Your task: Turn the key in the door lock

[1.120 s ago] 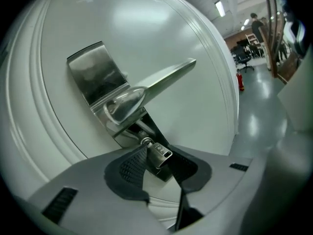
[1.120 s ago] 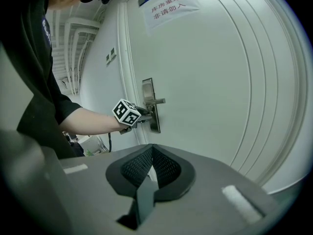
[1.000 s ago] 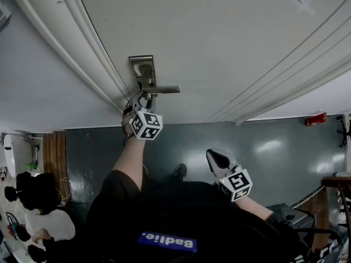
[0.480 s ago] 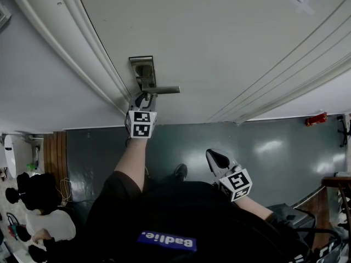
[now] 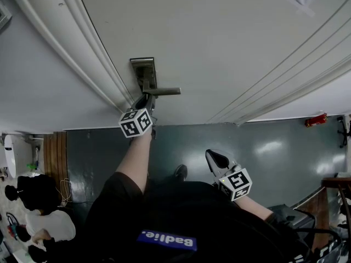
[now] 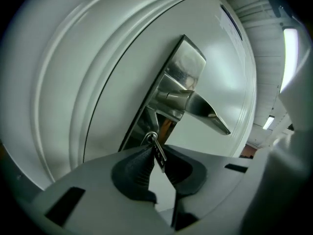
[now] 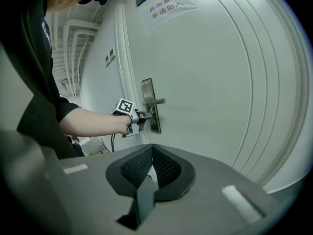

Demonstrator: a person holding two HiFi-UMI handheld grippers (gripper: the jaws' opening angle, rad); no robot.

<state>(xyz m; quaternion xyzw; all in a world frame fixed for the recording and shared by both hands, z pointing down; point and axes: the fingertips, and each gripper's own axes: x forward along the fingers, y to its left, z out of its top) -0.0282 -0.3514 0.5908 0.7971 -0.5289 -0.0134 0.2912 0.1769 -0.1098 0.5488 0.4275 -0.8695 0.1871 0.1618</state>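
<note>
The left tool (image 6: 155, 159), whose jaws have just been closing, pinches the key (image 6: 157, 151) seated in the lock below the door handle (image 6: 205, 112), ready to twist it. The right tool (image 7: 151, 153) hangs shut, empty, well back.

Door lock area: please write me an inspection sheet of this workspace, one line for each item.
Surface: white door, upright, with raised mouldings.
Job's things: key at the lower part of the metal lock plate, below the lever handle.
Clutter: nothing seen.
Grippers: left gripper has just been closing, and its pads now press on the key; right gripper is shut, empty and held back from the door.
Cables: a dark cable hangs beneath the left forearm.
Surroundings: grey floor; red object by the wall; paper notice on the door.
</note>
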